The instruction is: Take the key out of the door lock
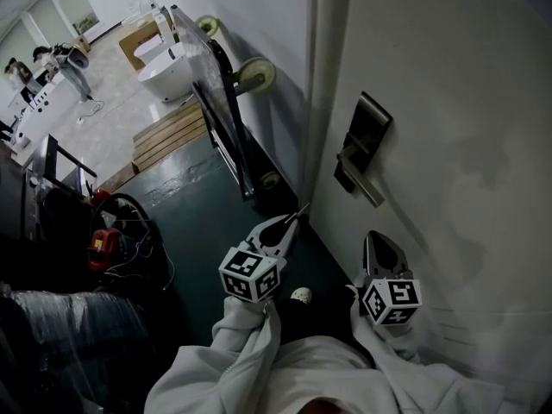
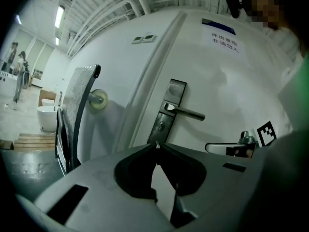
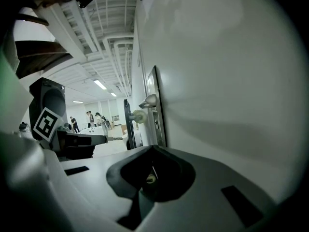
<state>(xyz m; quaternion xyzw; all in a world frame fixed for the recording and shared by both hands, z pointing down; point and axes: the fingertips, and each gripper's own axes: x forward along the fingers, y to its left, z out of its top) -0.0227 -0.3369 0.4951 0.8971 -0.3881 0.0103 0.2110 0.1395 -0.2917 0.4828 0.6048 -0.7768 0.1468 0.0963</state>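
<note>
The white door (image 1: 448,145) carries a dark lock plate (image 1: 364,136) with a silver lever handle (image 1: 362,184). In the left gripper view, the keyhole (image 2: 161,126) under the lever (image 2: 186,112) looks empty. My left gripper (image 1: 291,222) is a short way off the door and shut on a thin silver key (image 1: 302,210). The key's tip shows between the jaws (image 2: 157,145), and it sticks out of that gripper in the right gripper view (image 3: 112,139). My right gripper (image 1: 377,236) is shut with nothing in it, close along the door below the lever (image 3: 152,150).
A cart (image 1: 226,123) with pale wheels (image 1: 255,74) leans on the wall left of the door. Wooden pallets (image 1: 168,136) and a white tub (image 1: 164,74) lie beyond it. Dark gear and a red tool (image 1: 103,248) fill the left. People stand far off (image 1: 73,69).
</note>
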